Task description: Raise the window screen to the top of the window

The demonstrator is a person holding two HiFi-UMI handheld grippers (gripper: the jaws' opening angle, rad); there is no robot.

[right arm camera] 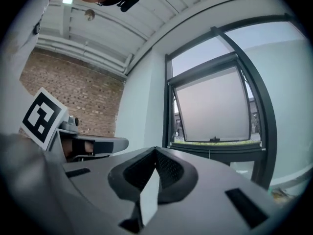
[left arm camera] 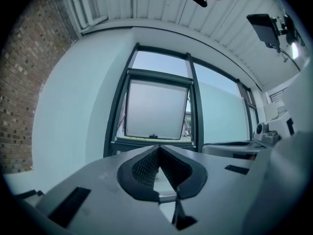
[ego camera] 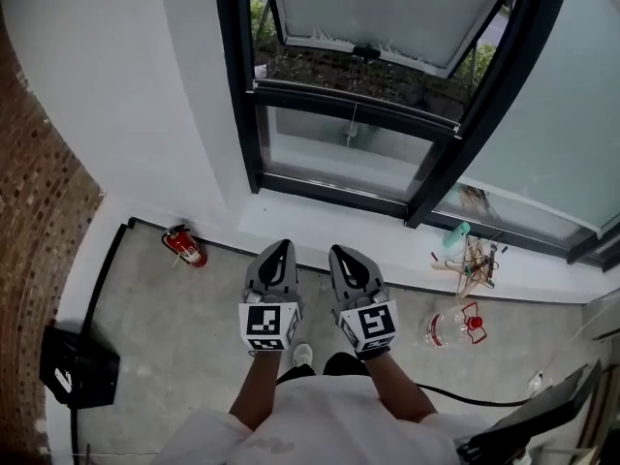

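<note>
A dark-framed window (ego camera: pixel 247 85) stands ahead, its frosted sash (ego camera: pixel 387 13) tilted outward at the top. A thin pull cord (ego camera: pixel 352 129) hangs from the cross bar over the lower opening; I cannot make out the screen itself. My left gripper (ego camera: pixel 281 250) and right gripper (ego camera: pixel 341 255) are side by side, short of the sill, both shut with nothing between the jaws. In the left gripper view the left gripper (left arm camera: pixel 159 148) points level at the sash (left arm camera: pixel 156 109). The right gripper (right arm camera: pixel 155 151) faces the same sash (right arm camera: pixel 212 109), with its handle (right arm camera: pixel 213 139) at the bottom edge.
A red fire extinguisher (ego camera: pixel 184 245) lies on the floor by the white wall, left of the grippers. A black box (ego camera: pixel 77 366) sits at the lower left beside a brick wall (ego camera: pixel 39 192). To the right lie a plastic bottle (ego camera: pixel 453 327) and a tangle of small items (ego camera: pixel 473 260).
</note>
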